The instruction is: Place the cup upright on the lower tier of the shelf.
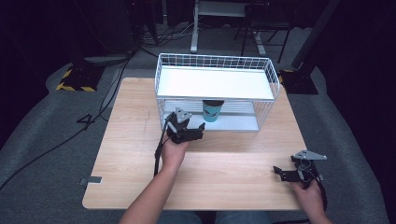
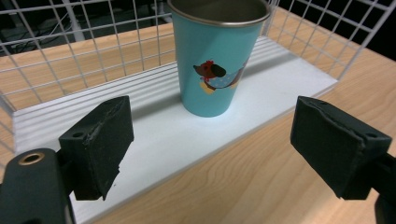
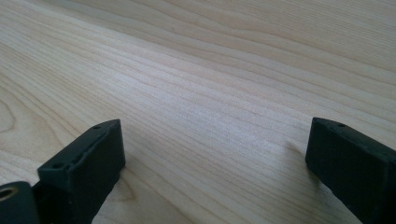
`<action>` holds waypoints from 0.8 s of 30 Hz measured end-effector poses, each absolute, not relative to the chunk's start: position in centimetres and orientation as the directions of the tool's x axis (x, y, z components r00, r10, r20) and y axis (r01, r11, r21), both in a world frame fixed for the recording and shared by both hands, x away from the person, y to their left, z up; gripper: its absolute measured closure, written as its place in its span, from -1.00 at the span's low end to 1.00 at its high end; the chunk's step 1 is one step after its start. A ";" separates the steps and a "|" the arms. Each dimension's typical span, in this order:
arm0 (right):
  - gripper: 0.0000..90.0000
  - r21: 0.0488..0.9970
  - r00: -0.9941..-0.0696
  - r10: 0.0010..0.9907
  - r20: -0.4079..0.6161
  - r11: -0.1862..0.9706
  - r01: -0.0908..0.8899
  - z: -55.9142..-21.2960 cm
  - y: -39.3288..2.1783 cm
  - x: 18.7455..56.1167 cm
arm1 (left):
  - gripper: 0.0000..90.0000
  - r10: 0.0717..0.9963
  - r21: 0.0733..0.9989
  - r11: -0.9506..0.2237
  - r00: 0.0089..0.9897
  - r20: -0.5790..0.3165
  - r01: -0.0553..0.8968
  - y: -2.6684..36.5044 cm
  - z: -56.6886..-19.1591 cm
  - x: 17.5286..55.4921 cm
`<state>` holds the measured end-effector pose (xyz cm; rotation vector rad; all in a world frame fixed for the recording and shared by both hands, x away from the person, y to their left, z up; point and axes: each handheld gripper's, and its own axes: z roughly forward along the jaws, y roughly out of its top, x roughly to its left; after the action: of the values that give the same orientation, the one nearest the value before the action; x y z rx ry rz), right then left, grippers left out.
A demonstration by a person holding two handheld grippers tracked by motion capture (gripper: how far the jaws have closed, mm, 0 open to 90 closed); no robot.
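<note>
Our left gripper (image 2: 212, 140) holds its jaws wide apart and empty, touching nothing, aimed at a teal cup (image 2: 215, 56) that stands upright just ahead of them. The cup, printed with a small dog, sits on the white lower shelf (image 2: 154, 135) of a wire rack (image 1: 217, 91) at the far side of the table (image 1: 140, 121). Our right gripper (image 3: 215, 168) hangs low over bare wood near the table's front right corner, its jaws likewise spread wide with nothing between them. From above, we see the left gripper (image 1: 187, 130) just in front of the rack and the right gripper (image 1: 294, 172) well apart from it.
</note>
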<state>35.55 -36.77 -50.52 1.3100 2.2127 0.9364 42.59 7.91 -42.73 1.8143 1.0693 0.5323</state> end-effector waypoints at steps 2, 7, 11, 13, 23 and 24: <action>-0.89 0.720 -0.479 0.878 -0.004 0.336 0.608 -50.5 -36.8 35.6 | -0.69 0.839 0.879 -0.190 0.537 -0.086 0.438 8.4 -42.4 41.9; -0.89 0.719 -0.481 0.877 -0.004 0.337 0.608 -50.5 -36.8 35.6 | -0.69 0.820 0.882 -0.203 0.566 -0.083 0.425 9.6 -41.6 39.9; -0.89 0.719 -0.481 0.877 -0.005 0.337 0.608 -50.5 -36.8 35.6 | -0.69 0.810 0.884 -0.199 0.579 -0.095 0.423 10.8 -41.1 38.5; -0.89 0.718 -0.484 0.875 -0.005 0.340 0.608 -50.5 -36.7 35.6 | -0.69 0.805 0.884 -0.196 0.585 -0.102 0.424 11.4 -40.9 37.9; -0.89 0.717 -0.486 0.874 -0.006 0.342 0.607 -50.5 -36.7 35.6 | -0.69 0.779 0.887 -0.226 0.622 -0.083 0.402 14.4 -40.1 34.6; -0.89 0.717 -0.486 0.874 -0.006 0.342 0.607 -50.5 -36.7 35.6 | -0.69 0.776 0.887 -0.228 0.625 -0.084 0.403 14.6 -40.1 34.3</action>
<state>35.62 -36.73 -50.50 1.3031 2.2209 0.9343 34.32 14.62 -40.08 1.8486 0.9447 0.4685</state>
